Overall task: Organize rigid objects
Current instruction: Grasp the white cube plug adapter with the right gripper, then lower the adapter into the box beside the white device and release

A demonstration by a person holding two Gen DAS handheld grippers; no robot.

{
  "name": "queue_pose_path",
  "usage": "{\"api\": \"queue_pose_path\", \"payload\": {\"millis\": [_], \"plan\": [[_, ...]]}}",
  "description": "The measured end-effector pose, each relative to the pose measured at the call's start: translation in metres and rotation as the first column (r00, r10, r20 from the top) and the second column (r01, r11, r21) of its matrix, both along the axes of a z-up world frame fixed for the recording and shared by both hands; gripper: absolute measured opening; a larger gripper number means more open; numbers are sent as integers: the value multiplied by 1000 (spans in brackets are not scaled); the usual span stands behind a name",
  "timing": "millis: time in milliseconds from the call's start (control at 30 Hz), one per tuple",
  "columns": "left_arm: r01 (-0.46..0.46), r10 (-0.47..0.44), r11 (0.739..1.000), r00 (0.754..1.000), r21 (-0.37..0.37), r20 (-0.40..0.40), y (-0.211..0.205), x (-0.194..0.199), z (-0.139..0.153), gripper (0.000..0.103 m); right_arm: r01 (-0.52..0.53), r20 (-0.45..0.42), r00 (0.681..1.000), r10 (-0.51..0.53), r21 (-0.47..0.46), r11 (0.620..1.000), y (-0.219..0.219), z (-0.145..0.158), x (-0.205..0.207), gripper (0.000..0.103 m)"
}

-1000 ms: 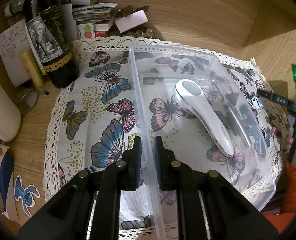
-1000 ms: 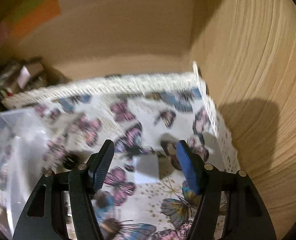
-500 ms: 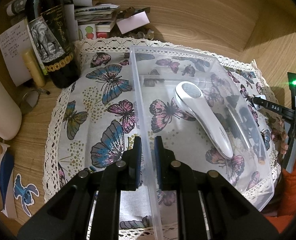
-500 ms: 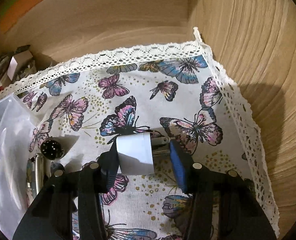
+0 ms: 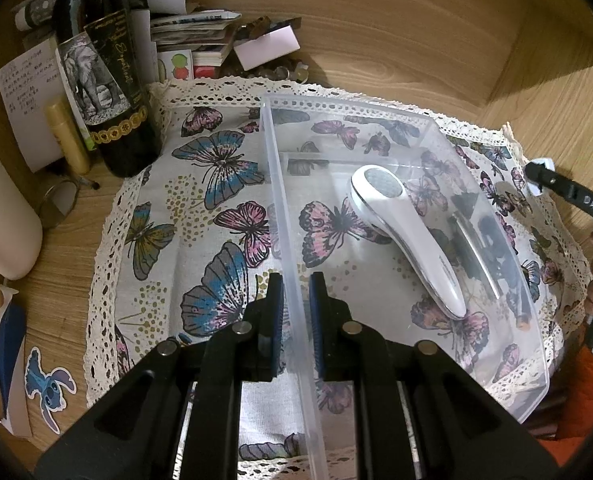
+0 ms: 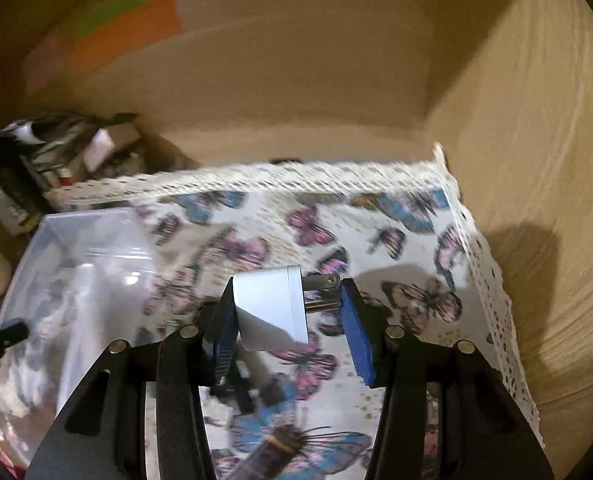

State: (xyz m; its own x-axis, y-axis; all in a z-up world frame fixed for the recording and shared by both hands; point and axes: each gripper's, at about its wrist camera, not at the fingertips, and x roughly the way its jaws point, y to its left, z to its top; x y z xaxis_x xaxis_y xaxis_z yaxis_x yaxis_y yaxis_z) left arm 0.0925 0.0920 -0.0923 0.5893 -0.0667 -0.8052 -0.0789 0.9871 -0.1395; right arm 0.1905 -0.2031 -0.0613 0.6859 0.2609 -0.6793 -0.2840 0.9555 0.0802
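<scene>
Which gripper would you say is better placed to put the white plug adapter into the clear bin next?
Right. The right gripper already clamps the white plug adapter, lifted above the butterfly cloth. The left gripper is busy pinching the clear plastic bin wall, steadying it.

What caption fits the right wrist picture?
Right hand-held gripper lifts a white plug above the butterfly cloth, beside the bin.

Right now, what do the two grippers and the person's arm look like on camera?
Both the left gripper and the right gripper have glossy black plastic frames with round silver rivets and slotted cut-outs. Their fingers carry blue ribbed pads. An orange sleeve shows at the left view's edge. No cables are visible.
</scene>
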Motion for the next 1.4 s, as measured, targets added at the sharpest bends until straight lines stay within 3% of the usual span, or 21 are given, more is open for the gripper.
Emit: {"api": "queue_pose_path", "payload": {"millis": [400,767,1100,1400], "plan": [[3,-3,1000,1000,1,7,0,-2,1,13,-224,67,973,222,24,974,71,18,-23,45],[12,-12,1000,1000,4,10,-2,-2,2,13,-390,-4,921,390,-16,920,134,1,-35,45],[16,-16,1000,1000,4,11,-2,-2,1,13,-457,-111,887,448,-76,886,162,-23,-34,45],[22,-23,1000,1000,7,11,-3,-2,2,13,-438,-109,896,431,-48,898,159,-19,-31,48]]}}
